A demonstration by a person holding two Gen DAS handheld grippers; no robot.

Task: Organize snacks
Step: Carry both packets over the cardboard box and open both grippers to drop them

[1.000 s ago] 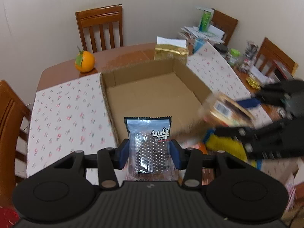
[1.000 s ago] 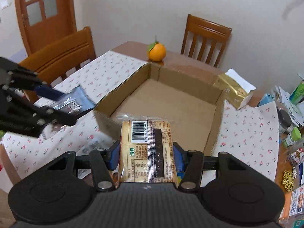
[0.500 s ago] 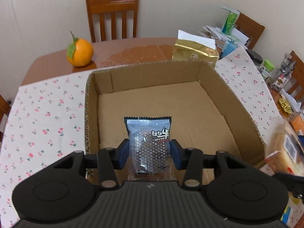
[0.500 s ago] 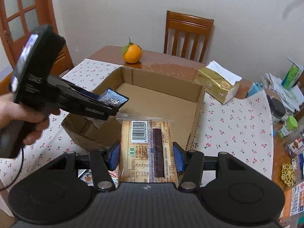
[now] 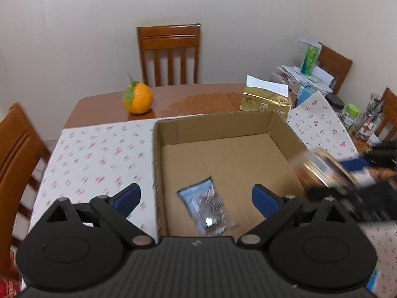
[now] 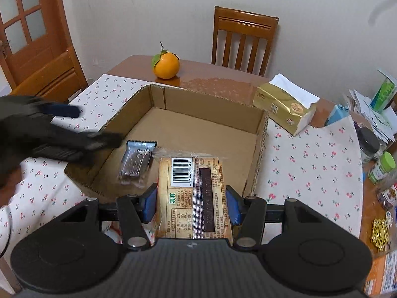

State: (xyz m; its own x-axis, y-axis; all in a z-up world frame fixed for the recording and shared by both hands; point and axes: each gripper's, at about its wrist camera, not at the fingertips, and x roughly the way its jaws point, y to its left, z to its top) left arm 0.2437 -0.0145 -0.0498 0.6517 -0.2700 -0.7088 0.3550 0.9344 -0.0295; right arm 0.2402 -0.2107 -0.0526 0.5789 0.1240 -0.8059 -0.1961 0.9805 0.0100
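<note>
An open cardboard box (image 5: 285,126) (image 6: 260,149) stands on the table. A blue-topped clear snack packet (image 5: 206,206) (image 6: 136,161) lies on the box floor near its front-left corner. My left gripper (image 5: 196,198) is open and empty just above that packet; in the right wrist view it shows blurred at the left (image 6: 82,129). My right gripper (image 6: 191,201) is shut on a tan snack packet with a barcode (image 6: 193,193), held over the box's near edge; it shows blurred in the left wrist view (image 5: 320,168).
An orange (image 5: 137,98) (image 6: 166,65) sits on the bare wood behind the box. A gold tissue pack (image 5: 265,101) (image 6: 285,109) lies behind the box's right corner. Jars (image 6: 379,164), papers and clutter fill the right side. Chairs (image 5: 170,52) surround the table.
My left gripper opened and the blue-topped packet dropped onto the box floor. My right gripper moved forward with the tan packet to the box's near edge.
</note>
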